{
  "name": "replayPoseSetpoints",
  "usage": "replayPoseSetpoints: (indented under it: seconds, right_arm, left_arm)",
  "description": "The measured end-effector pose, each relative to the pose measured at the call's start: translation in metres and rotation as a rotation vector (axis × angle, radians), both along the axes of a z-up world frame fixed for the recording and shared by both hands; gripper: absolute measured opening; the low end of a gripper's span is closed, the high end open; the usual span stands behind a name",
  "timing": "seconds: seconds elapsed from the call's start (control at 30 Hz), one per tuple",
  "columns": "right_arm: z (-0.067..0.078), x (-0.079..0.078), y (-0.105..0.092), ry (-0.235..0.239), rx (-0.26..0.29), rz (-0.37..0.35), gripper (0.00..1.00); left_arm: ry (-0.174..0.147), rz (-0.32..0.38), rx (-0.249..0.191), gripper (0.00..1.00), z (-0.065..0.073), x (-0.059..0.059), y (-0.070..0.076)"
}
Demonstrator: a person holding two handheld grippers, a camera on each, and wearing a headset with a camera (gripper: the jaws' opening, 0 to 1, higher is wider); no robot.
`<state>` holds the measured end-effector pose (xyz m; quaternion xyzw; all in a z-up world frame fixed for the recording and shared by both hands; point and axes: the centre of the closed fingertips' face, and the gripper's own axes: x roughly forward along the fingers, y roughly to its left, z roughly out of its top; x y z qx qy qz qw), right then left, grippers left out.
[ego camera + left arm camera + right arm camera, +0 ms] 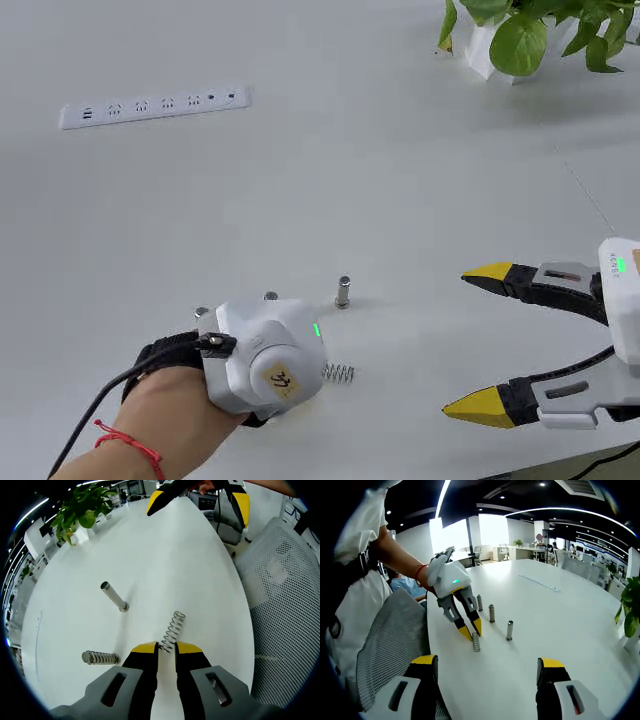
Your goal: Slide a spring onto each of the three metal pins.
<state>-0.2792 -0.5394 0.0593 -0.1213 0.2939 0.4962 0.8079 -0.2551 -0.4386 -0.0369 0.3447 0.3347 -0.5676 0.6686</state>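
Observation:
My left gripper is shut on the near end of a loose spring, which sticks out ahead of its yellow tips just above the white table. A bare metal pin stands a short way beyond, to the left. Another pin carries a spring. In the right gripper view the left gripper holds the spring close to the bare pin, with two sprung pins behind. My right gripper hovers open at the right, holding nothing.
A white power strip lies at the far left and a potted plant stands at the far right corner. A grey mesh chair sits just past the table's near edge. A person's hand grips the left gripper.

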Motion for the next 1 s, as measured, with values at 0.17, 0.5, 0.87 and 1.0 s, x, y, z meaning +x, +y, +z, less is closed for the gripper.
replayPoseSetpoints:
  seconds: [0.17,0.5,0.87,1.0]
  right_arm:
    - [0.001,-0.001,0.001,0.001,-0.001,0.001,0.8]
    - [-0.001,-0.003,0.004,0.006,-0.004,0.005,0.79]
    - [-0.002,-0.005,0.008,0.013,-0.005,0.008,0.79]
    - [-0.002,-0.004,0.008,0.015,0.0,0.006,0.79]
  left_arm:
    - [0.008,0.013,0.004,0.09,0.0,0.0,0.0]
    - [0.044,0.033,-0.002,0.09,-0.001,-0.006,0.0]
    - [0.077,0.063,-0.021,0.08,0.0,-0.01,-0.001]
    - [0.082,0.064,-0.025,0.08,0.0,-0.011,0.0]
